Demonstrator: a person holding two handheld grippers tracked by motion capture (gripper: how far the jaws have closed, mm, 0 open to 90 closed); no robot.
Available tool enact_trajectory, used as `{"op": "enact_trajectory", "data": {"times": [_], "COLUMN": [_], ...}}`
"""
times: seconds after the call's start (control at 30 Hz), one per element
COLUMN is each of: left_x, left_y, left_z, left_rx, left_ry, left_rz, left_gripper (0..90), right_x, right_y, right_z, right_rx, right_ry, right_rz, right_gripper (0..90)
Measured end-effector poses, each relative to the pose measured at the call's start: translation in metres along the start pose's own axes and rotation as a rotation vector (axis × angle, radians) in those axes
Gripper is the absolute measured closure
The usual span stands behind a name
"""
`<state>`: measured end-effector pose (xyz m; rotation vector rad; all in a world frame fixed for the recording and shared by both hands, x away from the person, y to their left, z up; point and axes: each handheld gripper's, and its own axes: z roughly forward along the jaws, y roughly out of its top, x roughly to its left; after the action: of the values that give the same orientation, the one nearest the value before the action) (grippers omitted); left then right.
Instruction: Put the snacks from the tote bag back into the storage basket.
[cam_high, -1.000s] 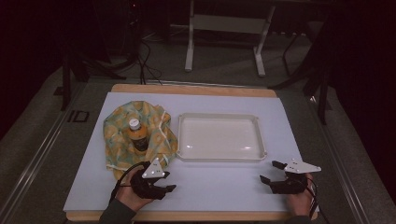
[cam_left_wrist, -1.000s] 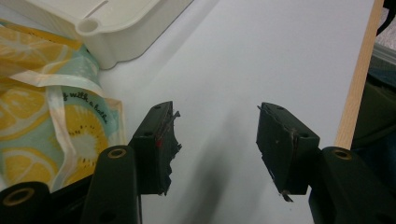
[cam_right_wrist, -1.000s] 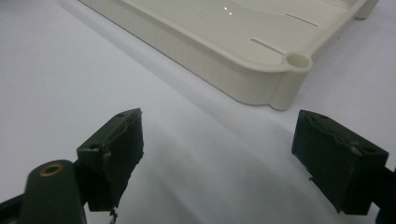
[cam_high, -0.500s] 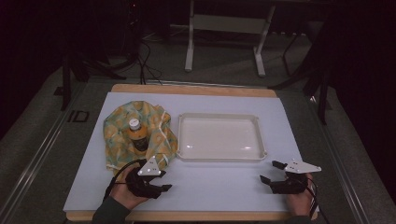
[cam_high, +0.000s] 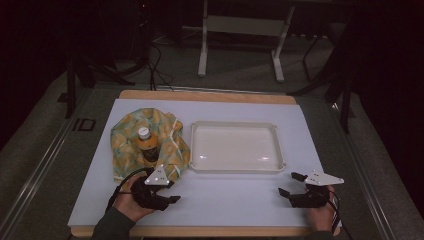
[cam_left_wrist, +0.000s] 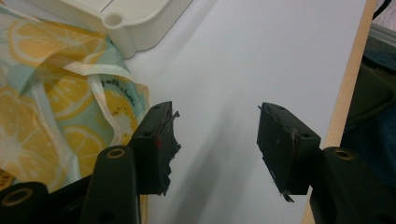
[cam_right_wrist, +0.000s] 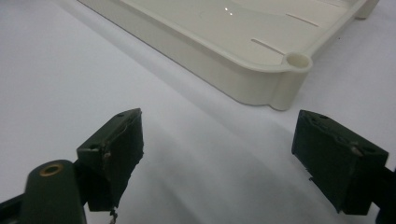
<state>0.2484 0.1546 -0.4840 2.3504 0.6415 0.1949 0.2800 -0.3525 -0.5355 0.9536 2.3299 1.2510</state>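
1. The left gripper (cam_high: 172, 198), jaws apart and empty, hovers just beside the near edge of the lemon-print bag (cam_high: 125, 145), left of the white tray (cam_high: 235, 167).
2. The right gripper (cam_high: 287, 186), jaws also spread, waits near the tray's near right corner.
3. A bottle (cam_high: 146, 145) stands upright inside the bag.
4. A careless tug on the loose fabric would likely topple the bottle or drag it sideways.
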Motion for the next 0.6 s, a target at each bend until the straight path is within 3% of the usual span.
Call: {"op": "enact_trajectory", "data": {"times": [0.6], "left_x": [0.013], "left_y": [0.000], "left_z": [-0.014], "left_rx": [0.022], "left_ry": [0.024], "left_rz": [-0.010], "left_gripper": [46.2], "right_x": [0.000], "right_y": [0.000], "right_z": [0.000], "right_rx": [0.003], "right_ry": [0.002], "right_rz": [0.001], "right_gripper": [16.2]}}
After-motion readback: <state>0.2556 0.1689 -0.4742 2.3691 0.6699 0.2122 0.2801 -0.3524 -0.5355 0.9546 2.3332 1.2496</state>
